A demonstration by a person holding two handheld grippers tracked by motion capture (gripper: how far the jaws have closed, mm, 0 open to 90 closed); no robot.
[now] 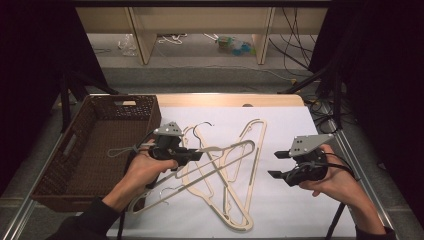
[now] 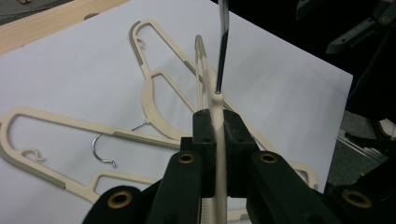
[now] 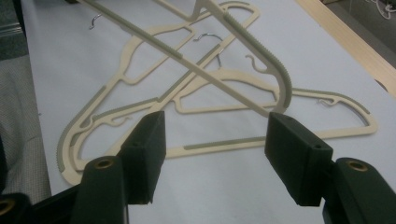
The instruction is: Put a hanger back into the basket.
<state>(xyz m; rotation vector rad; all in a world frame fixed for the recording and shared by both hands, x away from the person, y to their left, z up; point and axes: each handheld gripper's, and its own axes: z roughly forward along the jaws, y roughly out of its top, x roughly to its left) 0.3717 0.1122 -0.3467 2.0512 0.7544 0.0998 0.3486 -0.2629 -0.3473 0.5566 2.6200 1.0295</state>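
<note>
Left gripper (image 2: pixel 215 128) jaws clenched on raised hanger (image 1: pixel 227 155), hook cut off, right gripper (image 3: pixel 215 140) released.

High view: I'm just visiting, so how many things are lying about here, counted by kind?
Cream hangers: 3, overlapping, as far as I can tell; one is clamped in the left gripper
Brown wicker basket: 1
Total: 4
</note>
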